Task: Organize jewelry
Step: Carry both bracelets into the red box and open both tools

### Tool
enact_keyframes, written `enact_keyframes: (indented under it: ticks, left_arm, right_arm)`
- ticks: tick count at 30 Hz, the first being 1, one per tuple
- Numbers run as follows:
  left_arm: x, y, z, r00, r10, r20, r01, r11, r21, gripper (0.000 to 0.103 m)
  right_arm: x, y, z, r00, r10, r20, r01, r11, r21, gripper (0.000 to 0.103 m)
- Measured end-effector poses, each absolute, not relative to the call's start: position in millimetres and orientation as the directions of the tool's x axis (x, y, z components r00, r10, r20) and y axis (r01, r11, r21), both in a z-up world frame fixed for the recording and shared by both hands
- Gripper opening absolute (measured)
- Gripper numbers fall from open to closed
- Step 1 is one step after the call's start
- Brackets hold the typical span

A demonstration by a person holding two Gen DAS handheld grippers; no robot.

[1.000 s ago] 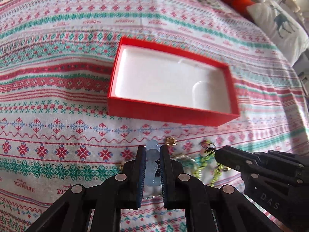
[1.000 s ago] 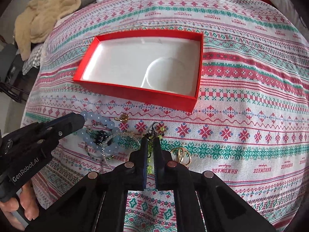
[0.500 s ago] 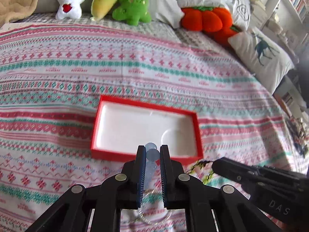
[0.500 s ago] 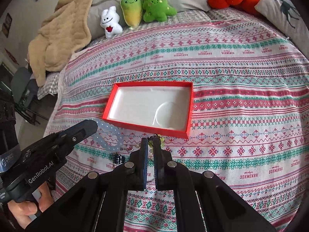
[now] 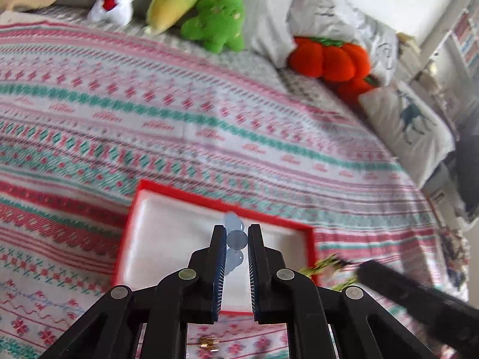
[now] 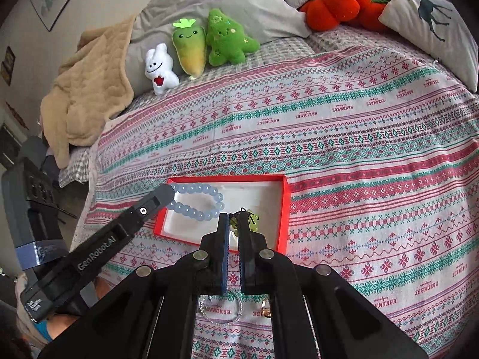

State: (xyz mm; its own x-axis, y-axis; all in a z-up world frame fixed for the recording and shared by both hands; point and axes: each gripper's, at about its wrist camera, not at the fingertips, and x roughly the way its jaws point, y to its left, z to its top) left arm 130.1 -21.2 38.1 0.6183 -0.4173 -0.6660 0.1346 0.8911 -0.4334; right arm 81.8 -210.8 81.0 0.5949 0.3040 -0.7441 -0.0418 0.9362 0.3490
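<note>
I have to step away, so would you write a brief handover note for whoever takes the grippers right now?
Left gripper: shut on the pale blue bead bracelet, held above the red box.
Right gripper: shut on the green bead piece, also over the box.
Done: both pieces picked up; nothing lies in the box yet.
Left: release both into the box, then fetch the silver bangle and small gold piece lying on the bedspread nearer you.

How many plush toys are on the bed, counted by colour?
White plush: 1
Green and yellow plush: 1
Green plush: 1
Orange pumpkin plush: 1, perhaps a second one behind it
Total: 4 clearly seen
</note>
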Motion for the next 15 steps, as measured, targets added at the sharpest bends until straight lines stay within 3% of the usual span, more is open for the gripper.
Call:
enact_keyframes:
  ticks: [10,15]
  left_arm:
    - [136.2,-1.2,5.5,0.573,-0.276,-0.772,0.028,0.948,-0.318,0.009]
    - [135.8,-1.5,2.5,0.566,-0.264,-0.781,0.035,0.954,-0.297,0.009]
  right_arm:
    - [103.9,-176.5,66.6,0.591,0.347,-0.728,-0.117,0.930,0.349,0.005]
    - [114.8,-177.1,43.5,0.564,0.249,-0.787,-0.063,0.964,0.259,0.005]
